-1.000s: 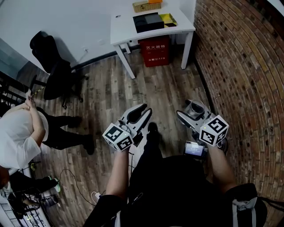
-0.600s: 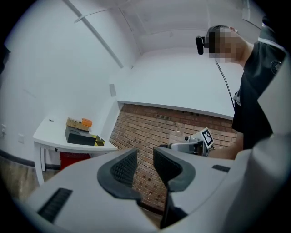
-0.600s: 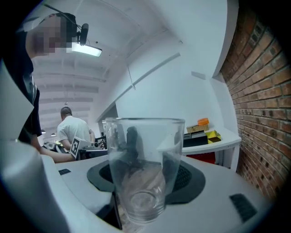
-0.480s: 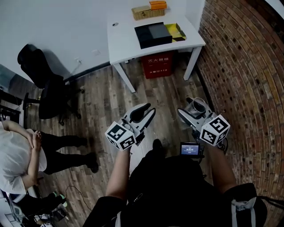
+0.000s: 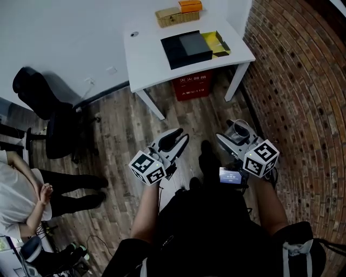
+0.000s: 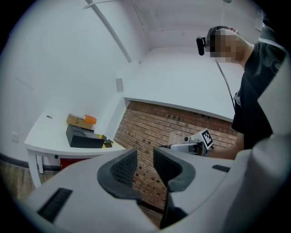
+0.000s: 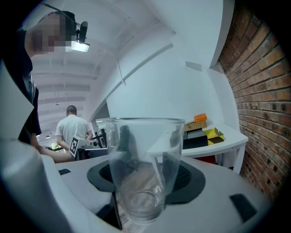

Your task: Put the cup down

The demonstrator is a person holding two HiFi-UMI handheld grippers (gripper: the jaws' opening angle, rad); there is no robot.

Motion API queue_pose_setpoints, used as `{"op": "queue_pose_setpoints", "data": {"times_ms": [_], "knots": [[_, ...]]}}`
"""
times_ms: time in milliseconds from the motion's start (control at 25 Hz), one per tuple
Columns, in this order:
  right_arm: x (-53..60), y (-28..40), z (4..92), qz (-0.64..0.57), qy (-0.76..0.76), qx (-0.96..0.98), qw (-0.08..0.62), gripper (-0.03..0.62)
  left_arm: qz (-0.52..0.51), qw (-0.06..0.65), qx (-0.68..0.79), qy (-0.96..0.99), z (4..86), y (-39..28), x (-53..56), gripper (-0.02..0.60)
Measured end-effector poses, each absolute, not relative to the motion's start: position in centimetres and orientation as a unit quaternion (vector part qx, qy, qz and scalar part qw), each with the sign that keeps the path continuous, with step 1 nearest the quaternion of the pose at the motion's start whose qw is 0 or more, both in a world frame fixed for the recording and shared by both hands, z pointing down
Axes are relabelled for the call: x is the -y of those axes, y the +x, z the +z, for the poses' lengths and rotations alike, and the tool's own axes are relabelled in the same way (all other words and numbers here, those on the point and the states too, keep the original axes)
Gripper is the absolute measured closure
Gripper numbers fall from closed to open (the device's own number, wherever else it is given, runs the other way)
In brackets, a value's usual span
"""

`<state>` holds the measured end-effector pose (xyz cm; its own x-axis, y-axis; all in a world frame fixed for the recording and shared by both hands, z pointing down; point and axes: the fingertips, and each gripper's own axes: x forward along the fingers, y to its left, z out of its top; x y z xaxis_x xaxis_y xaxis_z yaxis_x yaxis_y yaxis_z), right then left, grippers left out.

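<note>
A clear glass cup (image 7: 144, 168) stands upright between the pads of my right gripper (image 7: 145, 176), which is shut on it. In the head view the cup (image 5: 238, 130) and the right gripper (image 5: 236, 136) are held in the air above the wood floor, at the right near the brick wall. My left gripper (image 5: 174, 142) hovers at the same height to the left. Its jaws stand a little apart with nothing between them (image 6: 145, 166). The left gripper view also shows the cup (image 6: 176, 138) in the right gripper (image 6: 191, 145).
A white table (image 5: 146, 54) stands ahead, carrying a black box (image 5: 186, 47), a yellow tray (image 5: 217, 43) and a wicker box (image 5: 175, 15). A red crate (image 5: 192, 86) sits under it. The brick wall (image 5: 303, 81) runs along the right. At the left are a black chair (image 5: 48, 119) and a person (image 5: 21, 197).
The head view has moved forward: the white table now sits lower and larger in it, and the chair and person have slid down-left. Both grippers keep their pose, cup still held.
</note>
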<state>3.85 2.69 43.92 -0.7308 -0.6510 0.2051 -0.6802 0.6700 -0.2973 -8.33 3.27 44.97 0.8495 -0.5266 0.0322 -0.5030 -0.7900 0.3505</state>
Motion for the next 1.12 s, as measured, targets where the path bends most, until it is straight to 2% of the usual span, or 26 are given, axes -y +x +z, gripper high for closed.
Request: {"op": "queue_pose_setpoints", "data": {"times_ms": [640,1120], "knots": [[23.2,5.2,43.4,0.165,0.302,0.938,0.036,0.321,-0.027,0.176,0.318,0.931,44.3,-4.9,21.3,0.465],[32.0,4.5,44.0,0.179,0.274,0.944,0.042,0.321,-0.021,0.187,0.346,0.919,44.7,-5.7,28.8,0.465]]}}
